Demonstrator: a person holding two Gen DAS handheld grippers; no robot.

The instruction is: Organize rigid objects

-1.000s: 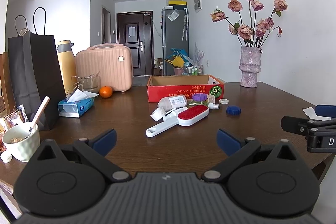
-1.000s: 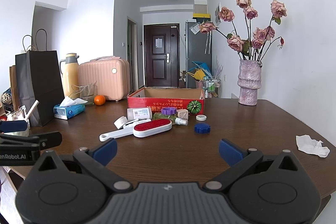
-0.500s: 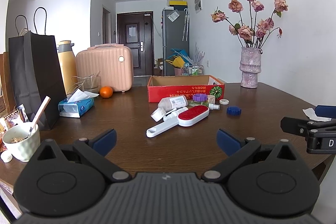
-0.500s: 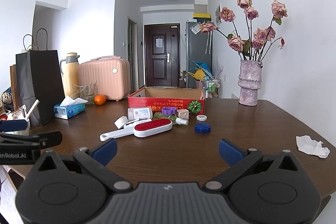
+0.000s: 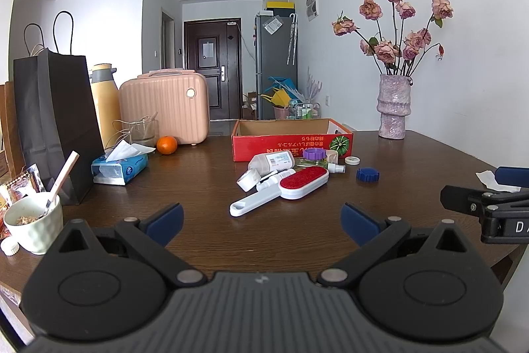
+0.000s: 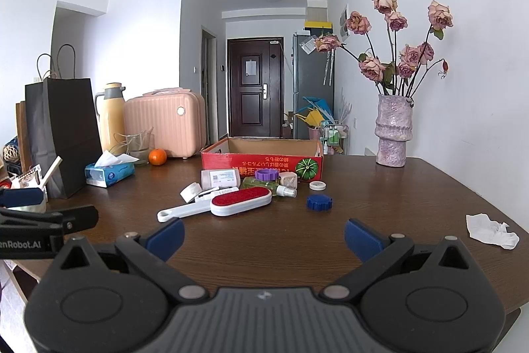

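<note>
A white lint brush with a red pad (image 5: 291, 187) (image 6: 231, 203) lies mid-table before a red cardboard box (image 5: 291, 143) (image 6: 261, 159). Around it lie a white bottle (image 5: 269, 160) (image 6: 220, 178), a tape roll (image 5: 248, 179), a purple lid (image 5: 313, 153) (image 6: 267, 174), a green spray bottle (image 6: 269, 185), a small white lid (image 5: 351, 160) (image 6: 317, 185) and a blue lid (image 5: 367, 174) (image 6: 318, 202). My left gripper (image 5: 261, 222) and my right gripper (image 6: 263, 235) are both open and empty, above the table's near edge, well short of the pile.
At the left stand a black paper bag (image 5: 56, 121), a yellow flask (image 5: 104, 101), a pink case (image 5: 165, 108), an orange (image 5: 167, 144), a tissue pack (image 5: 119, 166) and a bowl with a spoon (image 5: 33, 220). A vase of roses (image 6: 393, 131) stands back right. A crumpled tissue (image 6: 491, 230) lies at right.
</note>
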